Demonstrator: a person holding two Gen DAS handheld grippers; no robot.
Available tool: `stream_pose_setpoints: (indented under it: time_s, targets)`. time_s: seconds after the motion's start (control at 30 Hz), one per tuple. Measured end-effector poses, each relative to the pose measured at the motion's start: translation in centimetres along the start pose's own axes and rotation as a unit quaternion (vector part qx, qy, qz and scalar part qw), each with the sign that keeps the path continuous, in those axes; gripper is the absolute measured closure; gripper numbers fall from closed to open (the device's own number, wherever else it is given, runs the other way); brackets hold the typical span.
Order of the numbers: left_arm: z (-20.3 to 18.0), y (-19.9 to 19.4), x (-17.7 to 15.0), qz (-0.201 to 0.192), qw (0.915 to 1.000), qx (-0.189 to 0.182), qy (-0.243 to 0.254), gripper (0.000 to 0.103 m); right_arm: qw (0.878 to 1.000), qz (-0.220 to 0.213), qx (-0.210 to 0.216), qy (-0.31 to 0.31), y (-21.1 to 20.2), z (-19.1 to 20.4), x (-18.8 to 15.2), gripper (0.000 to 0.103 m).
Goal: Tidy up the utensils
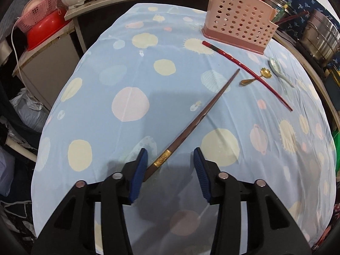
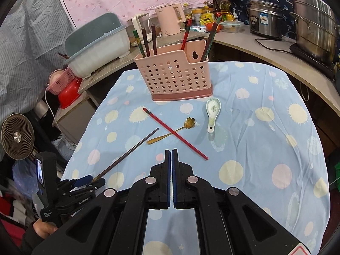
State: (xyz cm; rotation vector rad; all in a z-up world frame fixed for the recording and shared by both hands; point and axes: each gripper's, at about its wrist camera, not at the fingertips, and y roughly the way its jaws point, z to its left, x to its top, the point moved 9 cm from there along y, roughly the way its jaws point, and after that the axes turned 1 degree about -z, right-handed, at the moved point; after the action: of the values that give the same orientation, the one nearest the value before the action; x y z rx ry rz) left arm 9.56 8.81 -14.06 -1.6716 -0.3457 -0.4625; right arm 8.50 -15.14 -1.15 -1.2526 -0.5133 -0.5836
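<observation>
A brown chopstick (image 1: 199,116) with a gold band lies on the blue dotted tablecloth (image 1: 131,68). Its thick end sits between the blue pads of my left gripper (image 1: 170,165), close to the left pad. The jaws are open and do not press on it. Farther right lie a red chopstick (image 1: 216,48) across a gold flower spoon (image 1: 265,72), and a white ceramic spoon (image 1: 278,69). Behind them stands the pink perforated holder (image 2: 174,78) with several chopsticks in it. My right gripper (image 2: 171,152) hovers shut and empty, short of the red chopstick (image 2: 159,120).
A counter curves around the table's far side with a pink kettle (image 2: 170,21), a rice cooker (image 2: 265,19) and steel pots (image 2: 314,25). At the left are a grey-blue tub (image 2: 97,44), a red basin (image 2: 68,95) and a fan (image 2: 17,137). A hand (image 2: 42,229) holds the left gripper (image 2: 91,180).
</observation>
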Motion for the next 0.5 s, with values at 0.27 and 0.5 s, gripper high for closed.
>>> stream_pose_setpoints:
  time_s: [0.27,0.5]
  targets:
    - [-0.6,-0.8,-1.3,0.003,0.9998,-0.017,-0.003,0.095,1.0,0.013,0.002,-0.007,1.2,0.5,-0.6,0.1]
    - [1.2,-1.7,1.3,-0.017,0.9993,-0.001,-0.032,0.096,0.999,0.026,0.001,-0.026,3.8,1.5,-0.1,0.098]
